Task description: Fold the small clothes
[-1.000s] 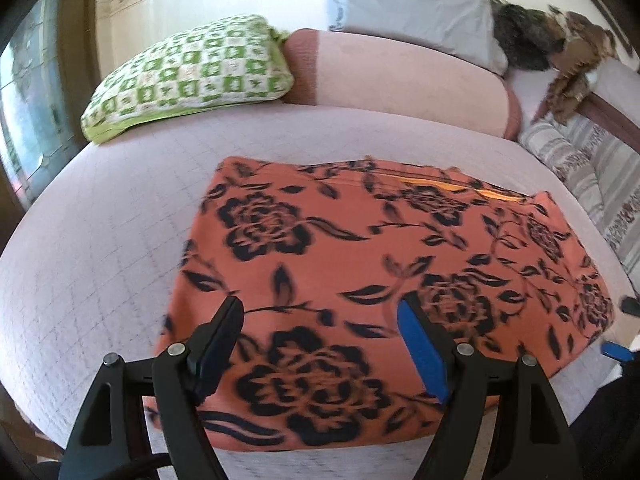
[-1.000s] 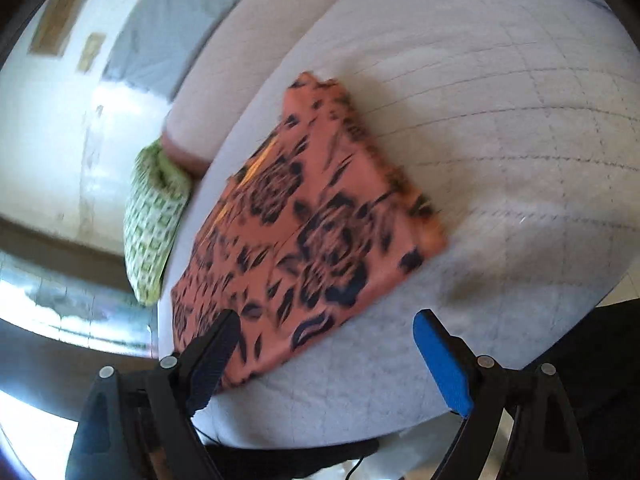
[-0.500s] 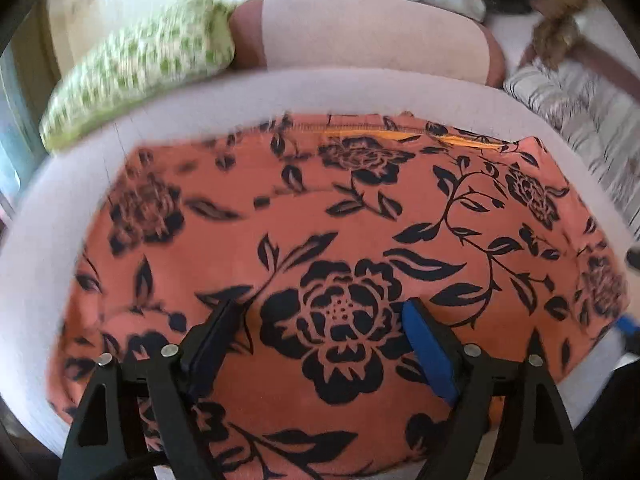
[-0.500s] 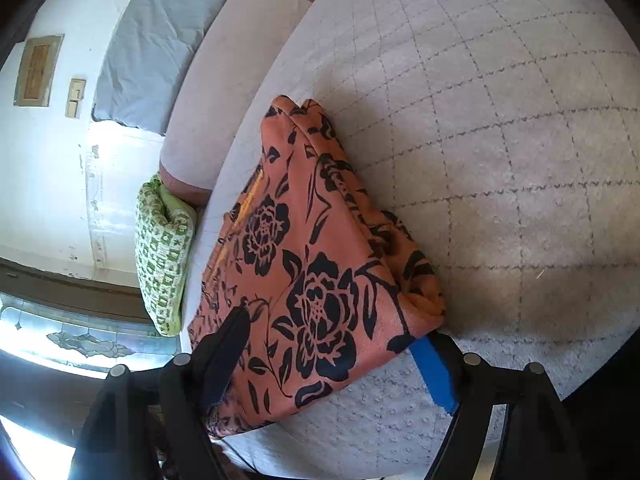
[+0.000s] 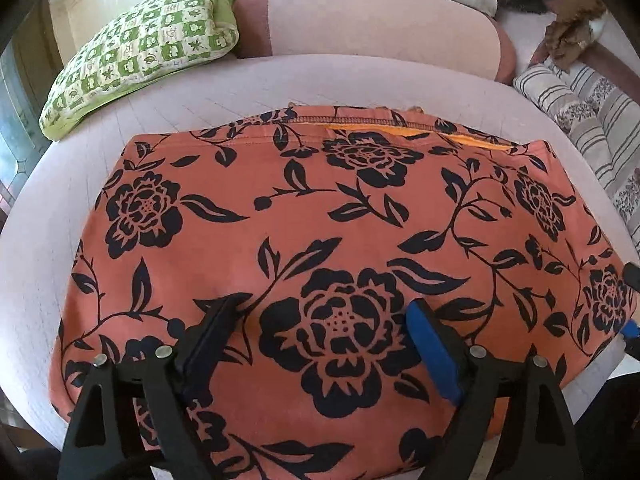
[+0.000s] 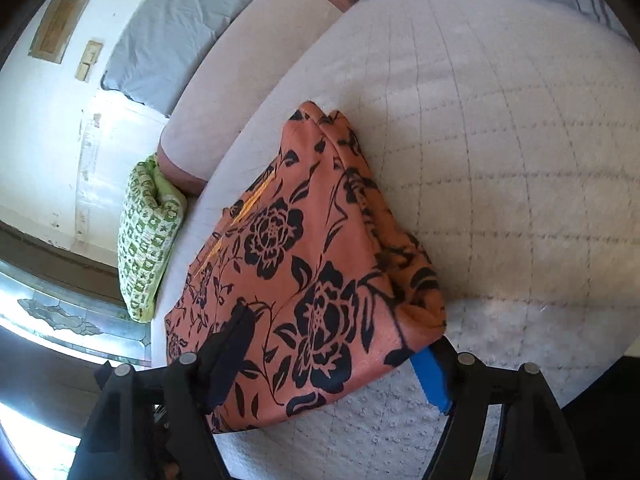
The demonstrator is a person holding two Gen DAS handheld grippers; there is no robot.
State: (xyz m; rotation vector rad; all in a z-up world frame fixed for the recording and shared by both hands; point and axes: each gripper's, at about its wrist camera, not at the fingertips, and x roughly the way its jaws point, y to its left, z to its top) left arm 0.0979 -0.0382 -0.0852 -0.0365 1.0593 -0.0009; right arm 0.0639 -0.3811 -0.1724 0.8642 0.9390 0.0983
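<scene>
An orange garment with black flowers (image 5: 320, 208) lies folded flat on a pale quilted bed (image 5: 72, 184); it also shows in the right wrist view (image 6: 304, 256). My left gripper (image 5: 326, 316) is open, low over the garment's near half, its fingertips resting on the cloth. My right gripper (image 6: 336, 336) is open and straddles the garment's near right corner, the blue finger (image 6: 430, 376) tucked under the cloth edge and the black finger (image 6: 228, 348) on top.
A green checked pillow (image 5: 144, 48) lies at the back left and a pink bolster (image 5: 376, 28) along the back. A striped cushion (image 5: 580, 116) lies at the right. A grey pillow (image 6: 168, 36) leans on the wall. Quilted bed surface (image 6: 500, 160) spreads to the garment's right.
Both grippers moved down and forward onto the garment. The left came to rest over its near half. The right closed in on the near right corner, its blue finger sliding under the edge.
</scene>
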